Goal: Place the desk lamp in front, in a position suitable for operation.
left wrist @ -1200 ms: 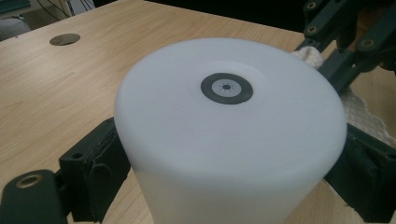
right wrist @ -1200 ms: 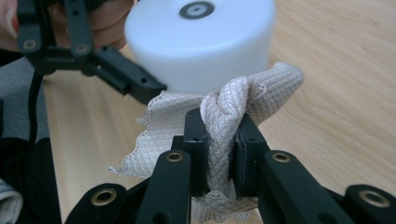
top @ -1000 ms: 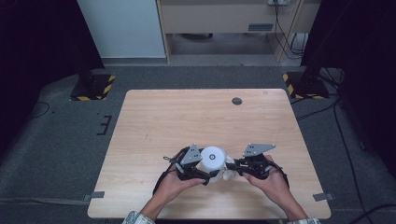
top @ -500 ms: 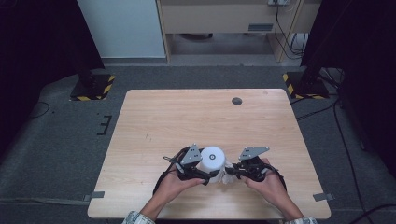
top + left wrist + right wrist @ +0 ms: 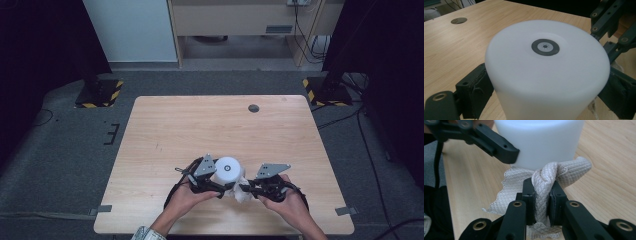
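Near the front edge of the surface (image 5: 165,125), both tools are working one white cylinder (image 5: 228,170).

Closest in, the right hand-held gripper (image 5: 541,195) has its jaws pressed onto a bunched fold of quilted beige cloth (image 5: 544,187), which runs up against the foot of the cylinder. Just beyond it, the left hand-held gripper (image 5: 544,90) clamps the cylinder from both sides, one pad on each flank, the drum standing upright with a dark ringed dot on top. Farther back, a small round grommet (image 5: 254,108) sits in the wood.
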`<state>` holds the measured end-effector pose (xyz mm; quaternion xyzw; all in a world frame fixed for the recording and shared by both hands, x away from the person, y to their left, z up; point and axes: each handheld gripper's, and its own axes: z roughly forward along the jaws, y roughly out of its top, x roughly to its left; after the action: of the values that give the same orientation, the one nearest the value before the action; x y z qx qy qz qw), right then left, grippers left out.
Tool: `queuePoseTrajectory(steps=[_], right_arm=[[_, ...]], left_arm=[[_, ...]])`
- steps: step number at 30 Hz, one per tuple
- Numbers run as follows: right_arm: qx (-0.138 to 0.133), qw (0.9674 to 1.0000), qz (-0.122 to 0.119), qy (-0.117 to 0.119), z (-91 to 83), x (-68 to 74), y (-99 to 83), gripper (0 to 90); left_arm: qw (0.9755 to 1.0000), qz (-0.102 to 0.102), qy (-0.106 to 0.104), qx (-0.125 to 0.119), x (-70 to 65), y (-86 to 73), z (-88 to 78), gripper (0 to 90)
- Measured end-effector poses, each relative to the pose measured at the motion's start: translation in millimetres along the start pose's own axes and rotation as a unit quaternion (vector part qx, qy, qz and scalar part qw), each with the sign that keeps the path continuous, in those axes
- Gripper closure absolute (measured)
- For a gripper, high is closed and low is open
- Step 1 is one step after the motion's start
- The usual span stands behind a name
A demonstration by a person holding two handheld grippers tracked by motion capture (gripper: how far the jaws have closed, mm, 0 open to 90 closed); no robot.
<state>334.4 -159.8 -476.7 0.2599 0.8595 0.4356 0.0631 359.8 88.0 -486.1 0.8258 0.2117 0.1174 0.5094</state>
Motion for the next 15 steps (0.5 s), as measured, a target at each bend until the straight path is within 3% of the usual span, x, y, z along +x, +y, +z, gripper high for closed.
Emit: queuePoseTrajectory(steps=[10,15], right_arm=[[-0.018,0.9995,0.010,-0.023,-3.5,-7.3,5.7,78.4],[0.000,0.9992,0.024,-0.031,0.4,-10.4,1.9,78.5]], left_arm=[[1.0000,0.002,0.000,0.004,0.5,0.8,0.0,7.9],[1.0000,-0.003,-0.001,0.000,-0.1,-0.7,-0.4,7.9]])
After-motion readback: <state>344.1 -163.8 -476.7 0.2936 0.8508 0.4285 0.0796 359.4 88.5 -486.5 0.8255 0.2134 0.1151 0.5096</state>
